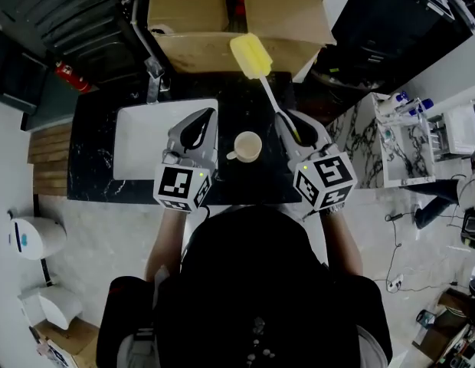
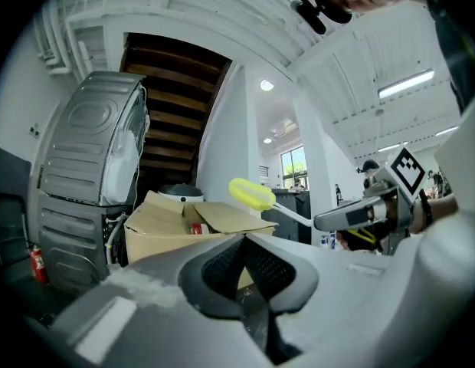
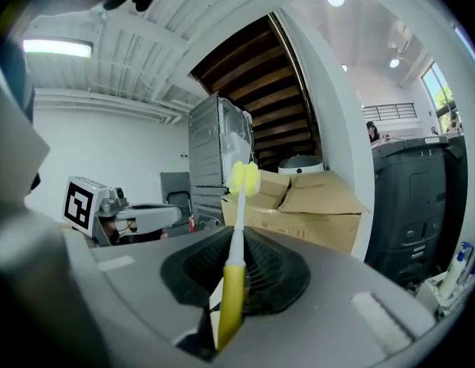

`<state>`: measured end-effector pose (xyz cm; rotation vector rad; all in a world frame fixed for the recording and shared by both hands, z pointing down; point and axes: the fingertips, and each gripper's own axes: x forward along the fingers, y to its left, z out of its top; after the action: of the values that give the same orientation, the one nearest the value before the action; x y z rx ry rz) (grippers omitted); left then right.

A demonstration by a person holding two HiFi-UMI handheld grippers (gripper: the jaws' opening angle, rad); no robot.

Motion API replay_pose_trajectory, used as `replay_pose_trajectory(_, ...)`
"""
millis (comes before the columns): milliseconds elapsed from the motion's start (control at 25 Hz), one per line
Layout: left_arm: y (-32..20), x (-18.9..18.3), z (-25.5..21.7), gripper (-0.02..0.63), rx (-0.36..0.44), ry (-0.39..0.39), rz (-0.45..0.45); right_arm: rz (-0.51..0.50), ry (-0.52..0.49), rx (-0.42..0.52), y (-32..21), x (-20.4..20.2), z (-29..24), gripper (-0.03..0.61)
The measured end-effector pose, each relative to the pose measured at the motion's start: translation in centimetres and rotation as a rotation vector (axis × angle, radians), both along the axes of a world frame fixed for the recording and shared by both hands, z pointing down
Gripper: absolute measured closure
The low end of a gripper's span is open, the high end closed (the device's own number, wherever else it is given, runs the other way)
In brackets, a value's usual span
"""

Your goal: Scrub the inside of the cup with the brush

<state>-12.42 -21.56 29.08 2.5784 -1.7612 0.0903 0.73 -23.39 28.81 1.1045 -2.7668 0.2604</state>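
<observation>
So the cup (image 1: 247,146) is sitting upright on the dark counter (image 1: 92,171), mouth up. Its little handle sticks out toward the left claw (image 1: 209,116), and nothing is touching it.

The brush (image 3: 236,236) is nowhere near going in yet. The right claw (image 1: 286,120), just to the right of the cup, is clenched on the yellow grip end. The sponge head (image 1: 251,56) is way out beyond the cup, over toward the cardboard box (image 1: 222,48). The left claw is just left of the cup, squeezed closed with nothing in it.

My take on doing this bit properly:
- **Pin the cup first.** It's light and loose, so I'd guess it'll skate or tip the moment the sponge pushes on the wall. Spread the left claw and take the handle or the near rim.
- **Then bring the brush in.** Tip the right claw over so the head comes back and points down into the mouth, and enter straight, not at a slant.
- **Then scrub.** Twist against the inside wall and work down to the bottom.

The white sink (image 1: 145,140) is off to the cup's left, past the left claw, if it needs rinsing.
</observation>
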Motion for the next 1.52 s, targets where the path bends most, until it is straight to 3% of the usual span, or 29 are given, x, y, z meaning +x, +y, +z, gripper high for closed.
replay_pose_trajectory(400, -0.5, -0.1, -3.0, 0.612, 0.074, 0.030, -0.007, 0.007, -0.038, 0.150, 0.0, -0.6, -4.6, 0.537)
replay_pose_trajectory(1040, 0.3, -1.8, -7.9, 0.612, 0.173, 0.087, -0.001, 0.048, -0.139, 0.294, 1.2, -0.4, -10.1, 0.538)
replay_pose_trajectory(1520, 1.0, -2.0, -8.2, 0.612, 0.175, 0.085, 0.000, 0.064, -0.189, 0.305, 1.5, -0.8, -11.2, 0.538)
